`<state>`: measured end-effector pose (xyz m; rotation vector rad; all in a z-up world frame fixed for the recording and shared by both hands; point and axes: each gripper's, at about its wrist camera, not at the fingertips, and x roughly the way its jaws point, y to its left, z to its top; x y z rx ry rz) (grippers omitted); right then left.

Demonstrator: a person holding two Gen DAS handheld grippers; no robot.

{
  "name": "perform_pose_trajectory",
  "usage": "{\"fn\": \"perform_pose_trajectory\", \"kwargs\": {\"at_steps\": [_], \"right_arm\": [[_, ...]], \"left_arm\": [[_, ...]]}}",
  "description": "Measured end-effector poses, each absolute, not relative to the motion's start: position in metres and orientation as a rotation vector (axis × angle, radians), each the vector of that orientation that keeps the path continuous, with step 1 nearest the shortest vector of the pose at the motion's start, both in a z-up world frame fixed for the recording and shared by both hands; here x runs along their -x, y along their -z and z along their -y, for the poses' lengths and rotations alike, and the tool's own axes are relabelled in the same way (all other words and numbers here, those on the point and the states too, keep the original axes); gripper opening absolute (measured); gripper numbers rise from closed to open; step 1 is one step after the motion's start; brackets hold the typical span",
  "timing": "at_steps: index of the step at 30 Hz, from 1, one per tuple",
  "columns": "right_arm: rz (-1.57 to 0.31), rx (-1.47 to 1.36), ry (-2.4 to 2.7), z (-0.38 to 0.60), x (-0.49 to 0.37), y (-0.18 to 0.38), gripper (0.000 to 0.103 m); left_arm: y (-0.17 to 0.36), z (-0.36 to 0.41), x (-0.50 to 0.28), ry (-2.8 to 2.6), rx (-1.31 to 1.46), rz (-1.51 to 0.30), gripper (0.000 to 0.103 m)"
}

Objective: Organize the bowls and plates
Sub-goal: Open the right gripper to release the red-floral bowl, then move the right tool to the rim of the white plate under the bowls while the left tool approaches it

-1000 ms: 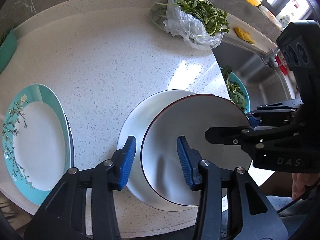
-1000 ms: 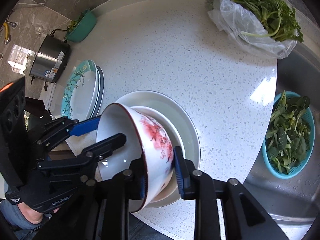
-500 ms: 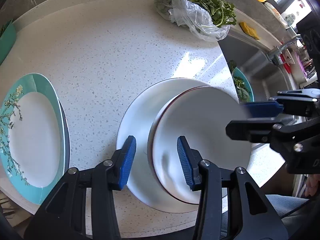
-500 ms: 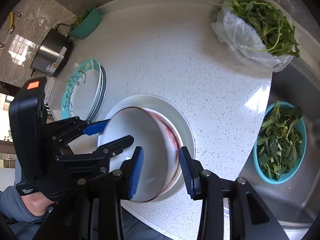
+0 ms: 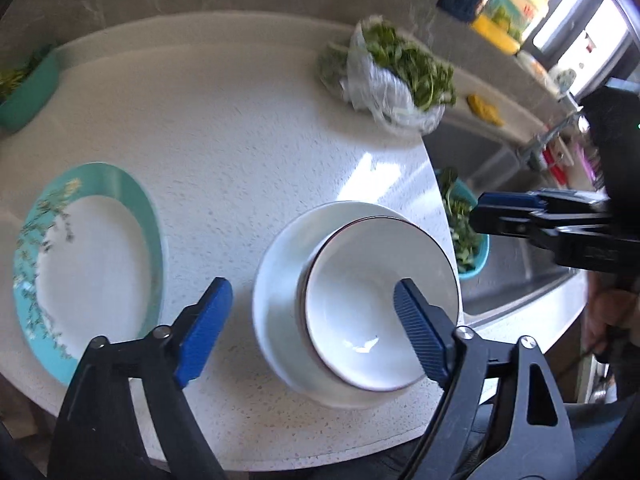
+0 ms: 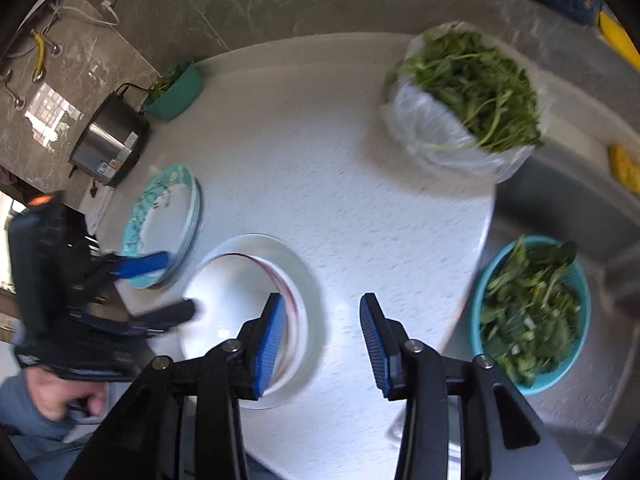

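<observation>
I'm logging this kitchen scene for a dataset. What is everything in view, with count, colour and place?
Red-rimmed white ceramic bowl: one, nested in the dish stack at the counter's front edge.
Plain white dish: at least one, under that bowl.
Teal-rimmed floral plates: a stack, count unclear, left of the bowl.
White speckled countertop: one, under everything.
Clear plastic bag of leafy greens: one, at the back near the sink.
Blue colander of greens: one, in the sink.
Green tub with greens: one, back left.
Steel cooker pot: one, beside the tub.
Left tool: black, blue pads, open.
Right tool: the same, open.
</observation>
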<state>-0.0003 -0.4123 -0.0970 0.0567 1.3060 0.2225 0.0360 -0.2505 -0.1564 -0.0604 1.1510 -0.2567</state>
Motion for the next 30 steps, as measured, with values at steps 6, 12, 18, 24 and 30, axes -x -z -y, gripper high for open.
{"fn": "perform_pose_trajectory", "kwargs": {"at_steps": [6, 12, 18, 24, 30], "right_arm": [[-1.299, -0.110, -0.252, 0.426, 0.003, 0.104, 0.050], [-1.314, -0.035, -0.225, 0.422, 0.015, 0.108, 0.058], [-1.350, 0.061, -0.196, 0.414, 0.026, 0.112, 0.058], [-1.384, 0.088, -0.293, 0.413, 0.019, 0.124, 0.058], [-1.428, 0.136, -0.395, 0.416, 0.010, 0.138, 0.058]], "left_arm": [[0.146, 0.228, 0.006, 0.177, 0.124, -1.091, 0.103], [0.157, 0.216, 0.032, 0.181, 0.152, -1.093, 0.103], [0.182, 0.207, 0.051, 0.096, 0.174, -1.154, 0.103], [0.185, 0.204, 0.064, -0.046, 0.220, -1.095, 0.103], [0.200, 0.221, 0.065, -0.153, 0.241, -1.106, 0.103]]}}
